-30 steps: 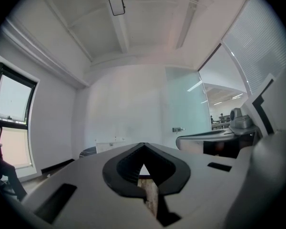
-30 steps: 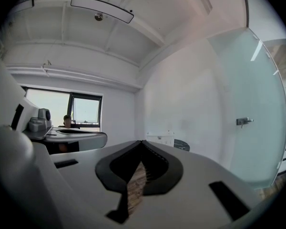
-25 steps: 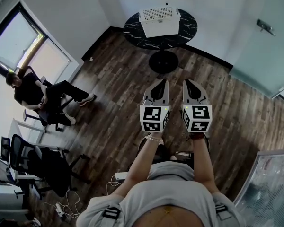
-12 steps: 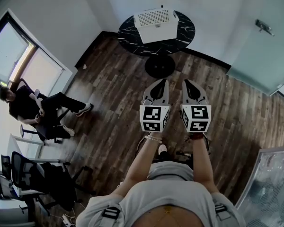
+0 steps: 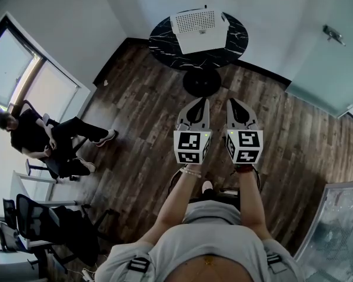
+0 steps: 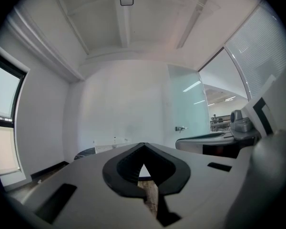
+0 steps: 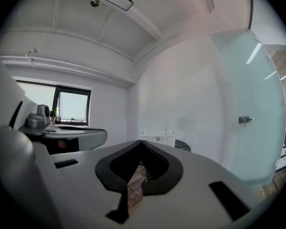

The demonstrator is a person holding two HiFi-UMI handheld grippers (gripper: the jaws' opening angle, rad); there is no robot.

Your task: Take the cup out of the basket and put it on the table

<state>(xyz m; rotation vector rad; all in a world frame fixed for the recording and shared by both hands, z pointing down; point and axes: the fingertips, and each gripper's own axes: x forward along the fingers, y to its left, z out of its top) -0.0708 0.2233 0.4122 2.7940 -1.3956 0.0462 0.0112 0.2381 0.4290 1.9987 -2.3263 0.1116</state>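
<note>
A white perforated basket (image 5: 199,30) stands on a round black marble table (image 5: 238,37) at the far end of the room; its inside and any cup are hidden from me. My left gripper (image 5: 201,102) and right gripper (image 5: 232,102) are held side by side at waist height over the wooden floor, well short of the table. Both are shut with nothing between the jaws. In the left gripper view the basket (image 6: 105,149) and table edge (image 6: 84,153) show low beyond the closed jaws. In the right gripper view the basket (image 7: 158,139) and table (image 7: 183,146) lie straight ahead.
A seated person (image 5: 41,137) is on a chair by the window (image 5: 20,75) at left, with office chairs (image 5: 38,221) and desks below. A frosted glass door (image 5: 332,51) is at right. A glass panel (image 5: 338,234) fills the lower right corner. Dark wooden floor (image 5: 144,116) lies between me and the table.
The view has shifted slightly: the table and basket sit a little further right than half a second ago. Both grippers hold the same pose, shut.
</note>
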